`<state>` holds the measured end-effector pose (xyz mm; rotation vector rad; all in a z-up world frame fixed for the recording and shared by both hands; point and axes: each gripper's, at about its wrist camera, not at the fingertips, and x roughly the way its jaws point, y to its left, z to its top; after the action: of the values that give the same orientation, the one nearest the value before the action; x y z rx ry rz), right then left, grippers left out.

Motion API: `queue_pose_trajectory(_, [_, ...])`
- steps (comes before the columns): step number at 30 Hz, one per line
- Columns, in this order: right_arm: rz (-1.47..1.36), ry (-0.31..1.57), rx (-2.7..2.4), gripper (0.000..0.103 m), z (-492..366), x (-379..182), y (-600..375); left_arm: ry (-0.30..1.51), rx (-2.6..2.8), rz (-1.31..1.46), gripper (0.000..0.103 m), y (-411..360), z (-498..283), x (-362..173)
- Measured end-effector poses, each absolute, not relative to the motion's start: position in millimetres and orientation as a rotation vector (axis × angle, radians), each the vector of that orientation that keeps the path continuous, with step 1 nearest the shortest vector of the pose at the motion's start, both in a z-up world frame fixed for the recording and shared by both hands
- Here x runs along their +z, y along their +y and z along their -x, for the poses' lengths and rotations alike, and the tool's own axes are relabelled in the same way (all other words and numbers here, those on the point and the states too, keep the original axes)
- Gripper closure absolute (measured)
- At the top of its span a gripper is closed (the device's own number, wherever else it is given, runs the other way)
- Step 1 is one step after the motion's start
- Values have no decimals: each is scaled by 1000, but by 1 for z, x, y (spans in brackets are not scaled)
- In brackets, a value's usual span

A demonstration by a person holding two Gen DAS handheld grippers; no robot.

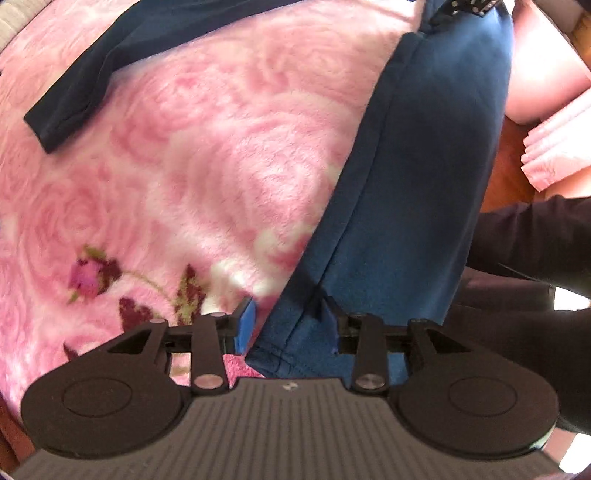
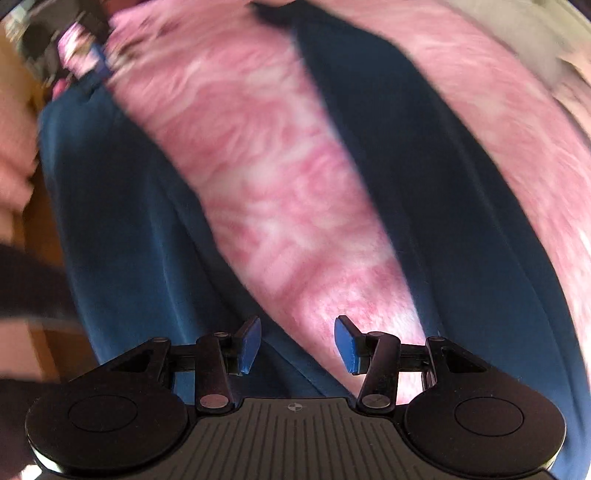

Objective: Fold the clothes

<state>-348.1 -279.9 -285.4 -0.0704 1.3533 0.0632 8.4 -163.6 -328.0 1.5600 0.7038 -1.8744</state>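
A blue garment lies on a pink rose-patterned blanket (image 1: 207, 155). In the left wrist view one long blue part (image 1: 424, 166) runs from the upper right down to the gripper, and a darker navy part (image 1: 88, 85) lies across the upper left. My left gripper (image 1: 288, 325) points down over the hem corner of the blue part. Its jaws stand apart with the cloth edge between them; the left pad (image 1: 246, 326) is clear of the cloth and the right pad is partly hidden by it. My right gripper (image 2: 298, 343) is open over the blanket (image 2: 280, 206), between the two blue parts (image 2: 140, 229), holding nothing.
A person's dark sleeve (image 1: 535, 240) reaches in at the right. Beyond the blanket's right edge there is brown wood (image 1: 513, 173) and folded pink cloth (image 1: 557, 147). The right wrist view is motion-blurred; a grey surface (image 2: 517, 26) shows at its top right.
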Motion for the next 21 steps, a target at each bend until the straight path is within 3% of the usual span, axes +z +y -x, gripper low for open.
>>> queue_pose_trajectory(2, [116, 1388, 131, 55, 344, -292, -277, 708, -1878, -1553, 71, -163, -10, -329])
queue_pose_trajectory(7, [169, 1441, 210, 56, 338, -300, -271, 694, -1905, -1572, 98, -157, -7, -326])
queue_pose_trajectory(8, [162, 1445, 210, 76, 337, -301, -271, 697, -1908, -1575, 98, -157, -7, -325])
queue_pose_trajectory(10, [148, 1453, 212, 94, 337, -302, -272, 692, -1910, -1572, 99, -156, -7, -319])
queue_pose_trajectory(11, [142, 1455, 210, 98, 337, -302, -273, 682, -1916, -1565, 99, -156, -8, -313])
queue_pose_trajectory(16, [125, 1387, 81, 100, 333, -279, -304, 685, -1882, -1443, 99, -177, -26, -292])
queue_pose_trajectory(21, [103, 1374, 32, 100, 318, -291, -324, 694, -1842, -1441, 99, -206, -26, -315])
